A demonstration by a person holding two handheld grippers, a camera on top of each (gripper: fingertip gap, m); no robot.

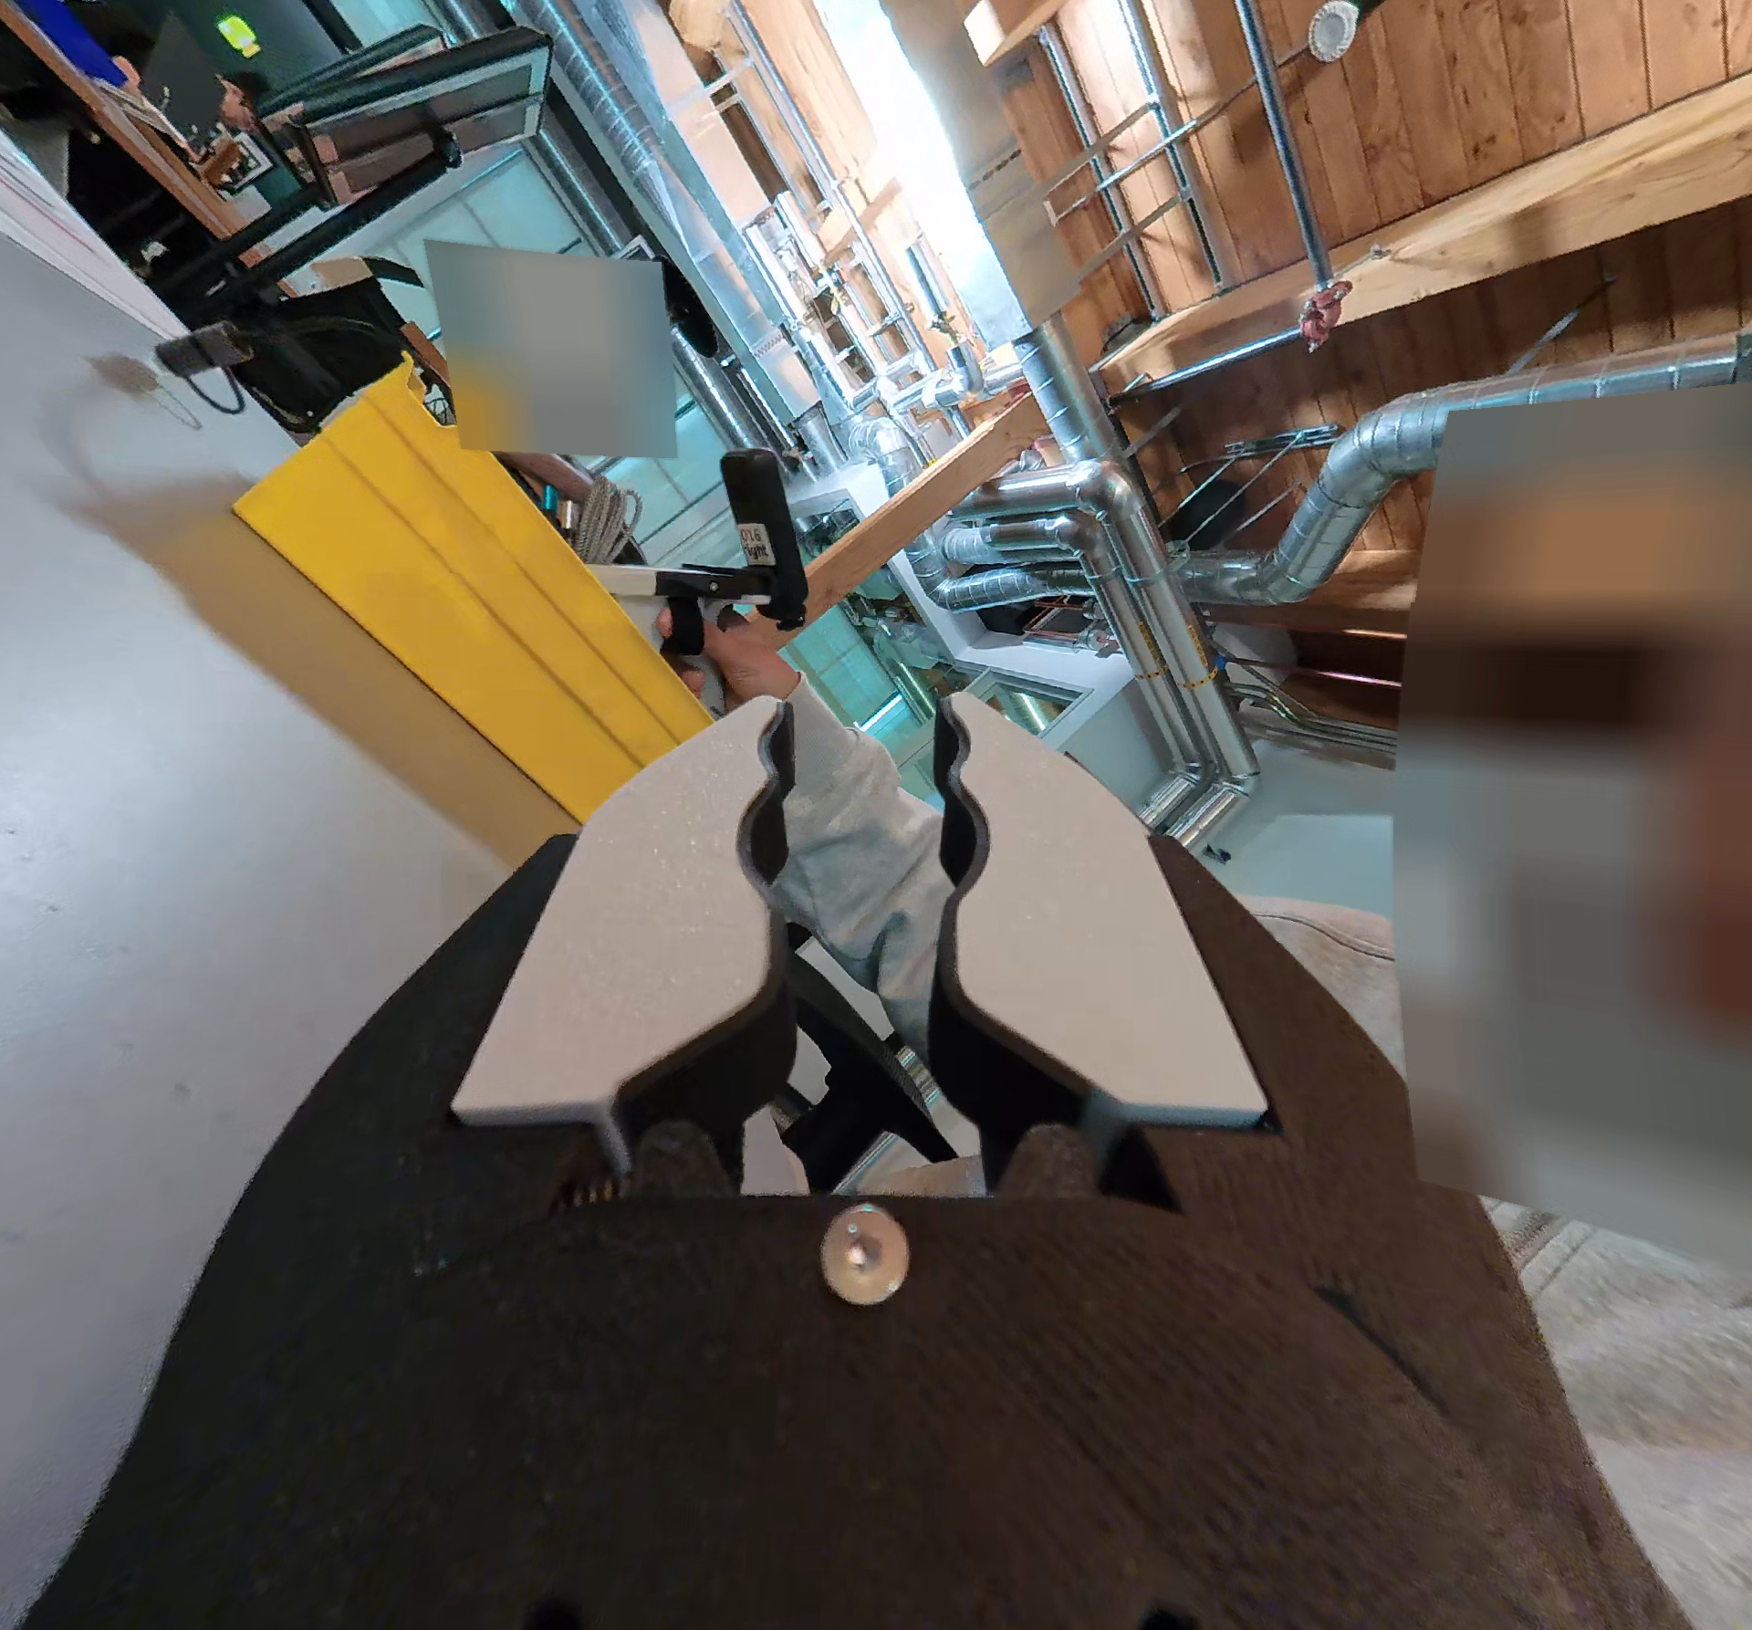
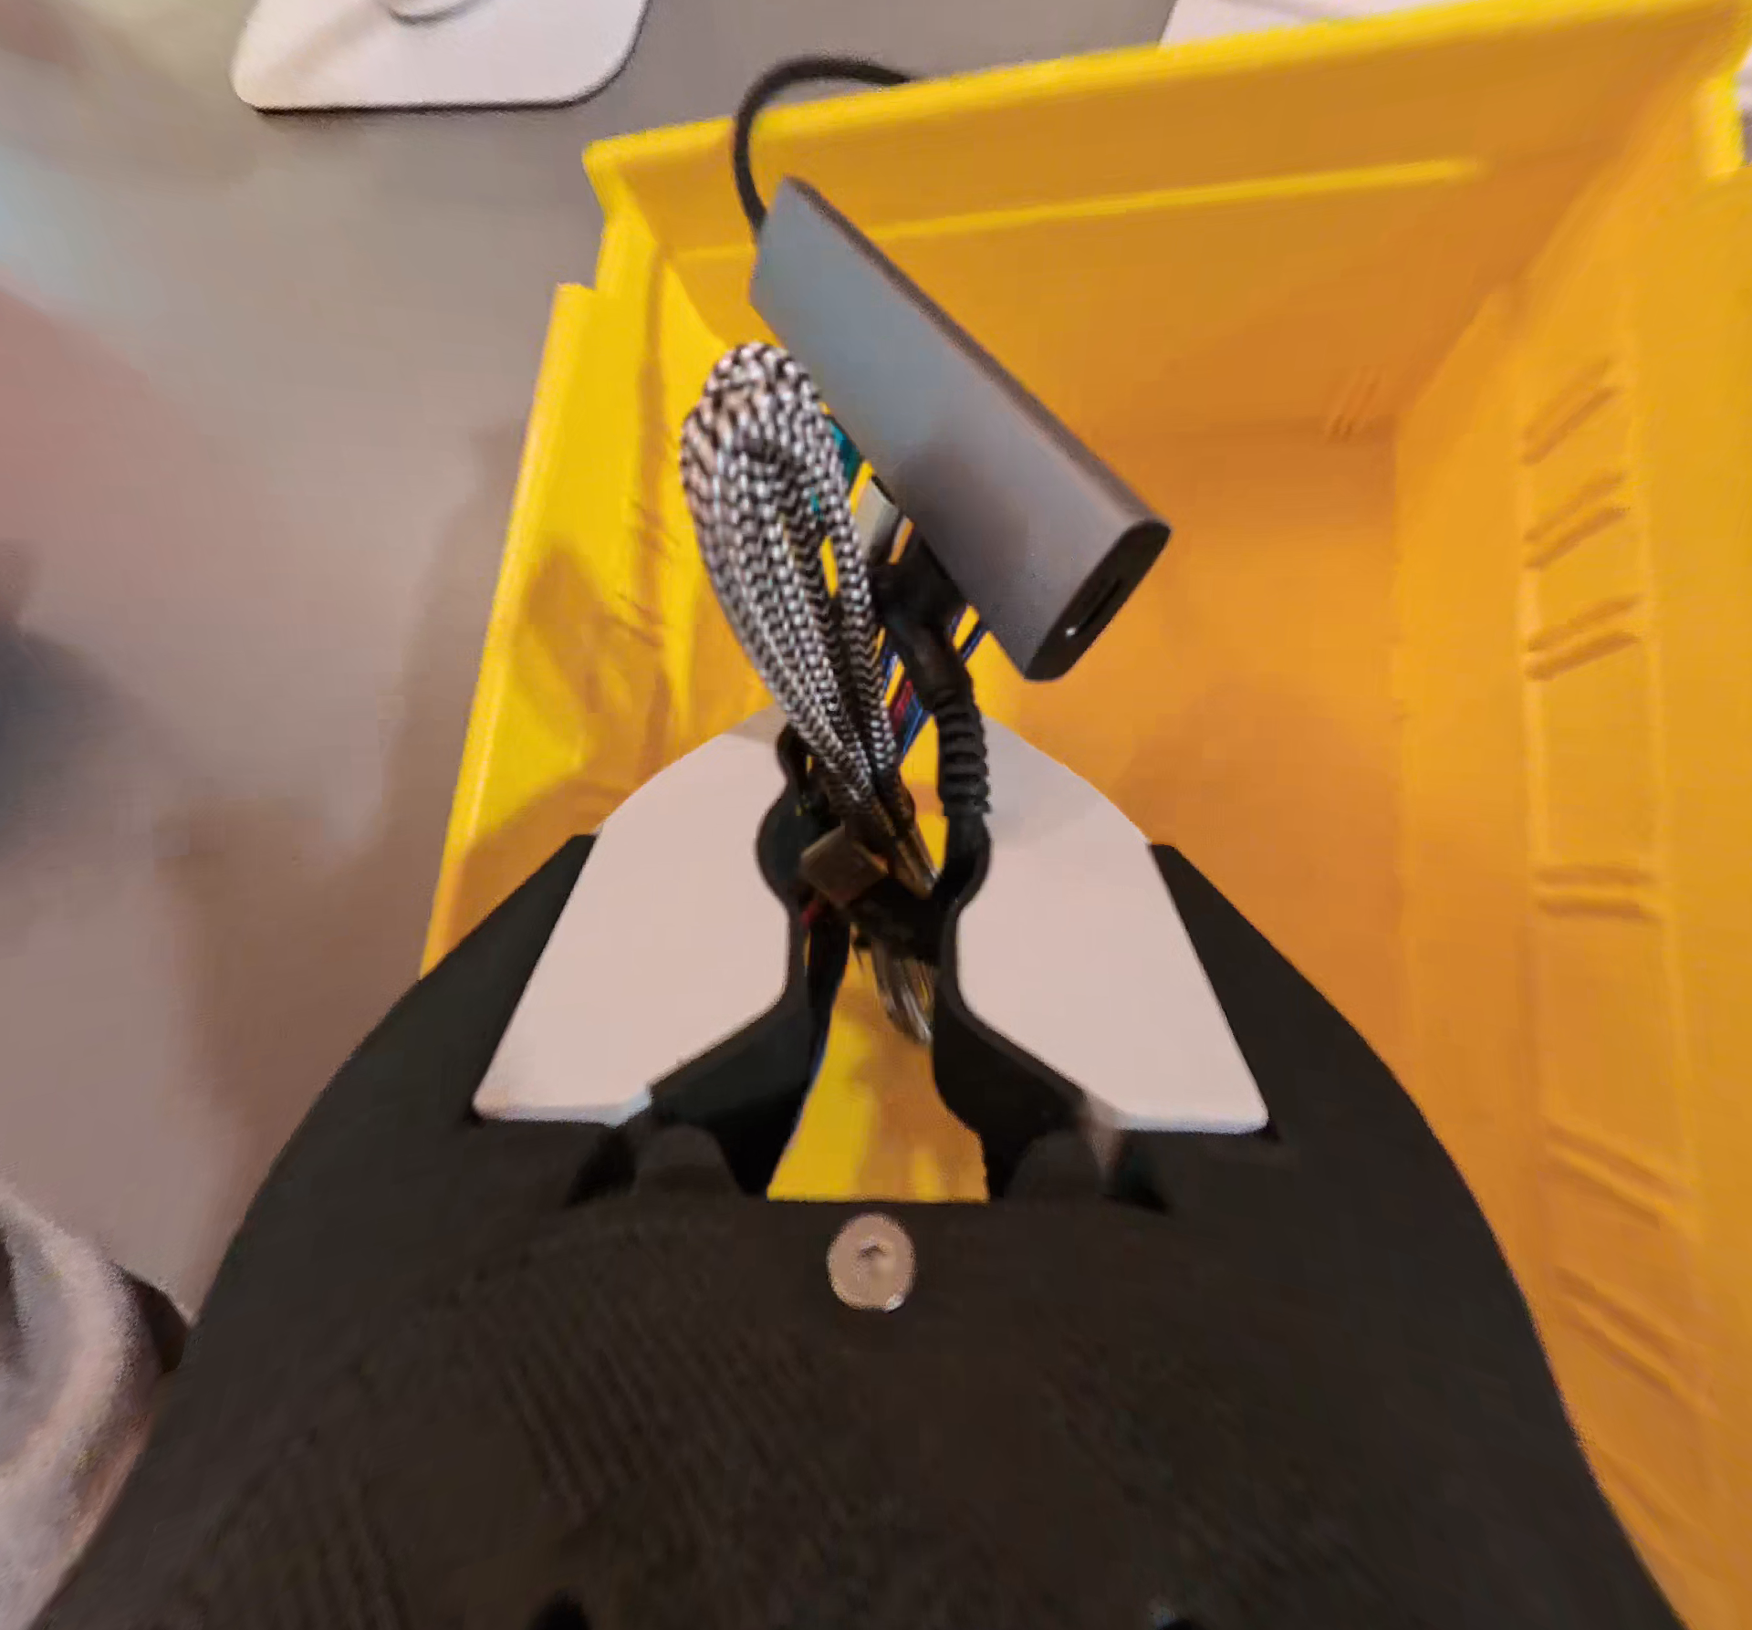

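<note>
Beside the yellow bin (image 1: 455, 579), the left gripper (image 1: 858, 778) is seen parted, empty, aimed upward. Above the bin (image 2: 1232, 352), a cable bundle (image 2: 806, 598) is clamped by the right gripper (image 2: 867, 835); its grey hub (image 2: 948, 428) slants lengthwise, upper-left to lower-right.

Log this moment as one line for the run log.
left gripper: open, empty | right gripper: shut on cable bundle with grey hub | over yellow bin

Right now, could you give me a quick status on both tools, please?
Left tool open, empty, raised off the bin. Right tool shut on cable bundle with grey hub, over yellow bin. Nothing blocking.
</note>
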